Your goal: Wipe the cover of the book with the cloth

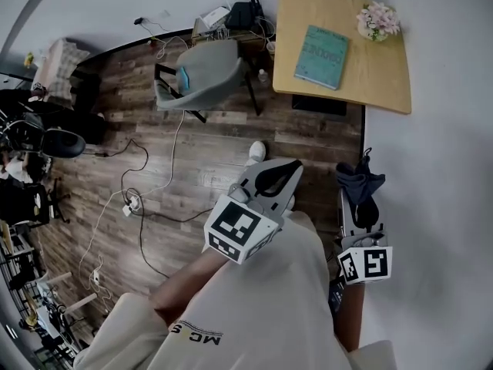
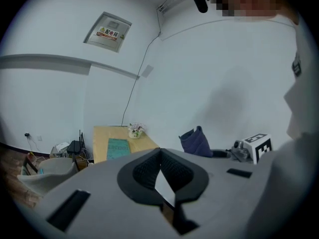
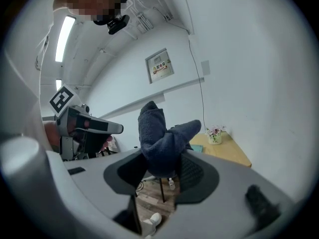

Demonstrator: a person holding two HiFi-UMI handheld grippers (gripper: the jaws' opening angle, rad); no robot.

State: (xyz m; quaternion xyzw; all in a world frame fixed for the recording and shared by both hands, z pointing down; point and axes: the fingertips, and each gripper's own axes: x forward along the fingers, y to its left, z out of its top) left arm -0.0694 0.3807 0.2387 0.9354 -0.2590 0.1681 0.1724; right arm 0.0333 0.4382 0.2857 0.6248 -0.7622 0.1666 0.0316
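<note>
Tongs well short of the desk, book untouched.
Right tongs (image 3: pixel 162 159) pinch the dark cloth (image 3: pixel 160 133); left tongs (image 2: pixel 160 153) pressed together on nothing. Teal book (image 1: pixel 321 56) lies flat on the far desk (image 1: pixel 381 79), left of a flower pot (image 1: pixel 377 20). Grey chair (image 1: pixel 206 72) and floor cables (image 1: pixel 131 203) sit left of the desk.

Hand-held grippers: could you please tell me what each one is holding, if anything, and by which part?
The right hand-held gripper pinches the dark cloth by its bunched lower end; the left hand-held gripper is shut on nothing.
</note>
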